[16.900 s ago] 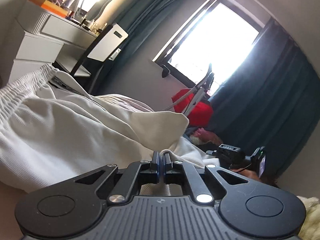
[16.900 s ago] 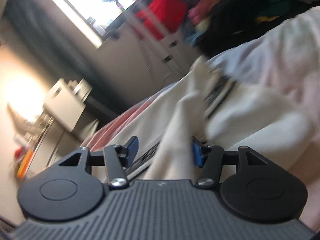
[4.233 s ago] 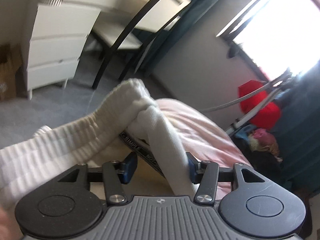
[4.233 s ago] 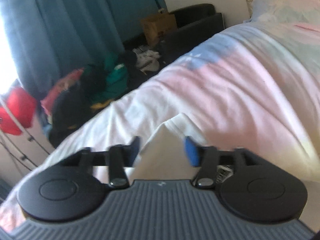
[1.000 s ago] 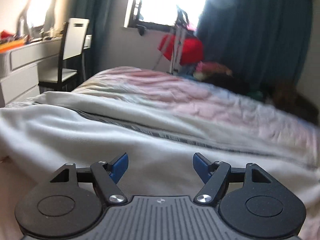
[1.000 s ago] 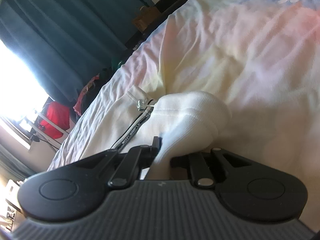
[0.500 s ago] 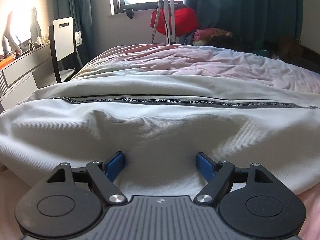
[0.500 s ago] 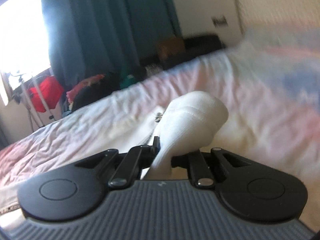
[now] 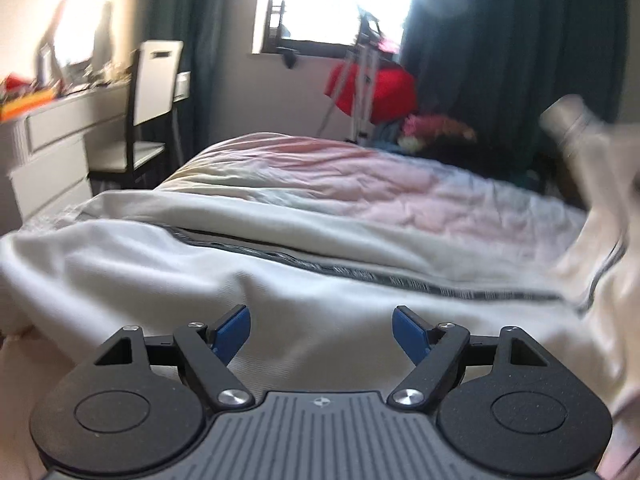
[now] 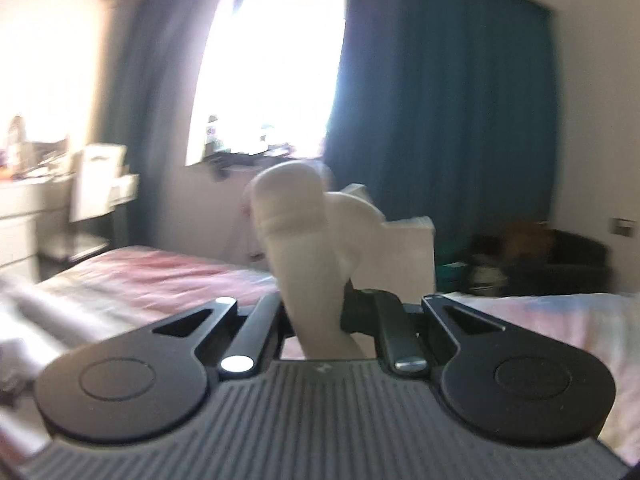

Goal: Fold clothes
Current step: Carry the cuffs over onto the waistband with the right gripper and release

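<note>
Left wrist view, left to right: white drawer unit [image 9: 48,140] with clutter on top, white-backed chair with dark frame [image 9: 152,96] beside it, bright window [image 9: 336,0], red bundle on a metal stand [image 9: 372,88], dark teal curtain [image 9: 512,48].

The white ribbed-knit garment with a dark lettered stripe [image 9: 280,280] lies spread across the pink-and-white wrinkled bedspread [image 9: 360,184], stripe running left to right. Its right end rises off the bed at the frame's right edge, blurred.

Left gripper [image 9: 322,330]: jaws wide apart, blue pads [image 9: 230,330] visible, nothing between them. It sits low over the near edge of the garment; contact with the cloth can't be told.

Right wrist view: same window [image 10: 272,72] and teal curtain [image 10: 440,100], bed [image 10: 152,276] below at left, dark furniture [image 10: 560,256] far right.

Right gripper [image 10: 314,318]: jaws closed tight on a bunched fold of the white garment [image 10: 304,240], which sticks up above the fingers, held clear of the bed. View is motion-blurred.
</note>
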### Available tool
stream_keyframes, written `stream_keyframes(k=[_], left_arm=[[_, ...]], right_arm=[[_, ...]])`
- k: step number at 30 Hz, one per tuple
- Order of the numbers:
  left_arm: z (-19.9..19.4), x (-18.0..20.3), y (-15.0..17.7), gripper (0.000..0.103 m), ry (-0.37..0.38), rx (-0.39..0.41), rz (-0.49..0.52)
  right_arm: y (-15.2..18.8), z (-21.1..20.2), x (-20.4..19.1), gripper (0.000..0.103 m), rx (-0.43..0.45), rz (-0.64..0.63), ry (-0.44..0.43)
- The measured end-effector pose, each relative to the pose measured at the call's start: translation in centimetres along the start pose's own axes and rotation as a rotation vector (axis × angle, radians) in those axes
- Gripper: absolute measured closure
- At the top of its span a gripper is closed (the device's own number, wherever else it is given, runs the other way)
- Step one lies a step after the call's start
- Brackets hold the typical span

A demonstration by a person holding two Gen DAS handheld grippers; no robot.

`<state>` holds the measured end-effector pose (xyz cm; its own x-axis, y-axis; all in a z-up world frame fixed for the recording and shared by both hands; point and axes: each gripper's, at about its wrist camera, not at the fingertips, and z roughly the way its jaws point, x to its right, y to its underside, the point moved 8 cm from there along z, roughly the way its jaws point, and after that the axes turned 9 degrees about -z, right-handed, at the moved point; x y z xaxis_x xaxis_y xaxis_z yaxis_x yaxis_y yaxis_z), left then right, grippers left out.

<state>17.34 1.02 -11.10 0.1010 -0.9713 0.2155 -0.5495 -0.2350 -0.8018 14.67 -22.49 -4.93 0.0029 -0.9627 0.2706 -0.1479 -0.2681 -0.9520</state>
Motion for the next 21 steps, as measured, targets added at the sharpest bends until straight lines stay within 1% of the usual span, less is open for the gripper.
stream_keyframes(k=[4, 5, 7, 9, 11, 13, 15, 17, 19, 20, 21], left_arm=[[-0.9, -1.6, -1.2, 0.023, 0.002, 0.022, -0.084], [-1.2, -2.0, -1.5, 0.023, 0.002, 0.028, -0.105], [-1.1, -2.2, -1.4, 0.023, -0.013, 0.023, -0.111], [-1.0, -2.3, -1.1, 0.024, -0.004, 0.011, -0.133], [-0.9, -2.2, -1.1, 0.024, 0.017, 0.006, -0.158], [-1.1, -2.2, -1.5, 0.024, 0.022, 0.032, -0.169], [-1.3, -2.4, -1.9, 0.024, 0.034, 0.055, -0.188], [-1.1, -2.5, -2.0, 0.024, 0.048, 0.060, -0.207], [-0.8, -2.6, -2.0, 0.024, 0.056, 0.052, -0.225], [-0.7, -2.7, -1.9, 0.024, 0.061, 0.047, -0.235], [-0.7, -2.7, -2.0, 0.024, 0.067, 0.049, -0.241]], right_arm=[[4.8, 1.4, -7.9, 0.092, -0.158, -0.027, -0.158], [6.1, 1.7, -9.4, 0.092, -0.193, -0.054, -0.181], [8.4, 2.2, -11.8, 0.092, -0.256, -0.132, -0.208], [8.8, 2.1, -12.5, 0.092, -0.254, -0.155, -0.212], [8.3, 1.9, -12.1, 0.091, -0.252, -0.107, -0.212], [7.2, 1.5, -12.9, 0.091, -0.208, -0.110, -0.215], [6.5, 1.6, -14.3, 0.091, -0.176, -0.118, -0.245], [6.8, 1.9, -15.2, 0.090, -0.187, -0.124, -0.282], [7.1, 2.6, -15.5, 0.088, -0.195, -0.114, -0.295], [7.2, 2.8, -15.3, 0.084, -0.203, -0.092, -0.308], [7.2, 3.0, -15.1, 0.082, -0.219, -0.067, -0.322]])
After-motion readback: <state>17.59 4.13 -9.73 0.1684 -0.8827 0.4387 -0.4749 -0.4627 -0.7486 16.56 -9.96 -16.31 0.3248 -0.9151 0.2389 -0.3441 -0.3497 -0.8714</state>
